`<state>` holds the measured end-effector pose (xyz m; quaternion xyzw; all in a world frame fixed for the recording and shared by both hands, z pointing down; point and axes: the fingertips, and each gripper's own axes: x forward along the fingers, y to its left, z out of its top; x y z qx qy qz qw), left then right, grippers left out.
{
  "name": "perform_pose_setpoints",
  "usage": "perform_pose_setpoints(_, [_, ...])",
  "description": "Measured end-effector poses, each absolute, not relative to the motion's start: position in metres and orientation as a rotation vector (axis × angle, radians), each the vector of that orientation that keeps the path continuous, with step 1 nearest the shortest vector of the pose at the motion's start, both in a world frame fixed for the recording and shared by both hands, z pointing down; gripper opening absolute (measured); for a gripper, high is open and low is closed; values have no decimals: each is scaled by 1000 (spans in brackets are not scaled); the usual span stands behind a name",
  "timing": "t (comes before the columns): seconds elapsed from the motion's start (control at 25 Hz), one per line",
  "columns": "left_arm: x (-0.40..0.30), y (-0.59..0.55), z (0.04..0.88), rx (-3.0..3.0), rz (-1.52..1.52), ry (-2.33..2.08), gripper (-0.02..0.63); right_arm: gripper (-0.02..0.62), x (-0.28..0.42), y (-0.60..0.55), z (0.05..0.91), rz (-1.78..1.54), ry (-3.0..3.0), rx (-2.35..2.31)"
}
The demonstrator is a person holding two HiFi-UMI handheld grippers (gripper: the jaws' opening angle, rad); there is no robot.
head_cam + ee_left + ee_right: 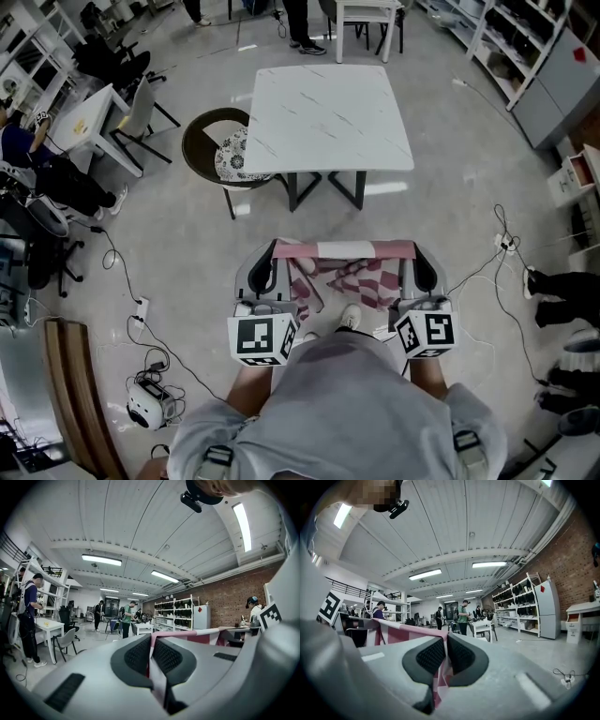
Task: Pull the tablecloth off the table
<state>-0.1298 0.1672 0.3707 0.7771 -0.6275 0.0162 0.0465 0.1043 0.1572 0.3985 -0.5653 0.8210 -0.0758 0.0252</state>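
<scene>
The pink-and-white checked tablecloth (349, 274) hangs in the air between the two grippers, well apart from the white marble-patterned bench (328, 112) ahead. The left gripper (269, 262) and right gripper (419, 264) each have their fingers (138, 656) pressed together on a top corner, with the upper edge stretched straight between them. Only the head view shows the bench, the chair (217, 150) with a patterned cushion beside it, and the cables (141, 323) on the floor. The gripper views alone show the dark ribbed pads pinching the cloth, a brick wall (576, 559) and shelving (518, 604) (any print there is too small to read). Black-and-white square markers show on each gripper's cube (262, 339).
</scene>
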Motion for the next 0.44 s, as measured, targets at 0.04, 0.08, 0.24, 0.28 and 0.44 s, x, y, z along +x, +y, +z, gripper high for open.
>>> perform_pose_setpoints(0.04, [-130,167,371,2371,51,-1913,7,8,104,157,399,-237,2538,-1749])
perform_pose_setpoints(0.08, [-129,166,372,2370,53,-1912,6,8,105,157,400,-239,2539,-1750])
perform_pose_setpoints(0.24, [-128,164,375,2371,53,-1909,6,8,106,155,403,-244,2540,-1753])
perform_pose_setpoints(0.28, [-128,164,375,2371,53,-1909,6,8,106,155,404,-246,2540,-1753])
perform_pose_setpoints(0.44, [-126,164,376,2372,58,-1904,6,8,108,156,405,-254,2540,-1758])
